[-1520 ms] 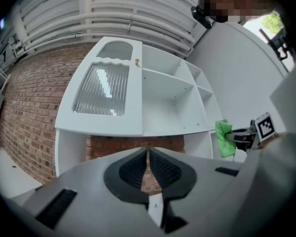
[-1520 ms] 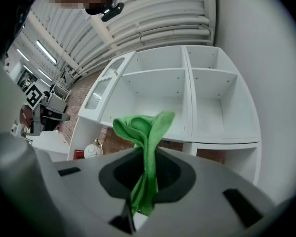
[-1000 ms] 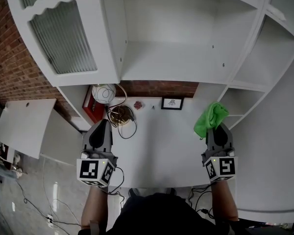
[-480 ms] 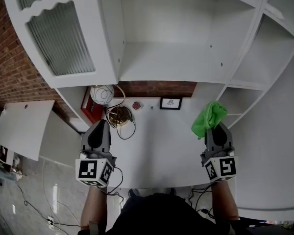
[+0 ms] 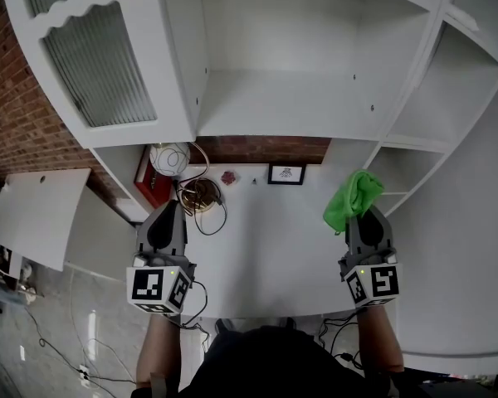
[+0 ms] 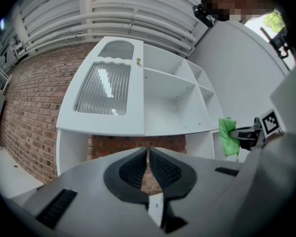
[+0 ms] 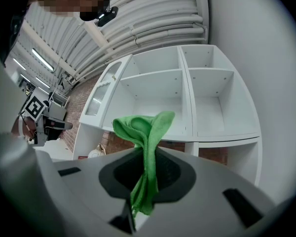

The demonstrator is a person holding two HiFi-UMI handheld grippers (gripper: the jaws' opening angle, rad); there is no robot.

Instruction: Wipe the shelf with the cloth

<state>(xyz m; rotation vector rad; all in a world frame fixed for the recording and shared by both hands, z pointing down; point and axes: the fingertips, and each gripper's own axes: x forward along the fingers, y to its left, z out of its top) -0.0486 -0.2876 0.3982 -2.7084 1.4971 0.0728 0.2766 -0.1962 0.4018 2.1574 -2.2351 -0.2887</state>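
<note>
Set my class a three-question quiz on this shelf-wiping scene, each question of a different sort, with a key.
1. True or false: the left gripper is shut with nothing between its jaws.
2. The right gripper grips: A) a green cloth; B) a sponge; C) nothing.
3. Fill in: in the head view, the ribbed-glass door is at the ____ side of the shelf unit.
Key: 1 true; 2 A; 3 left.
</note>
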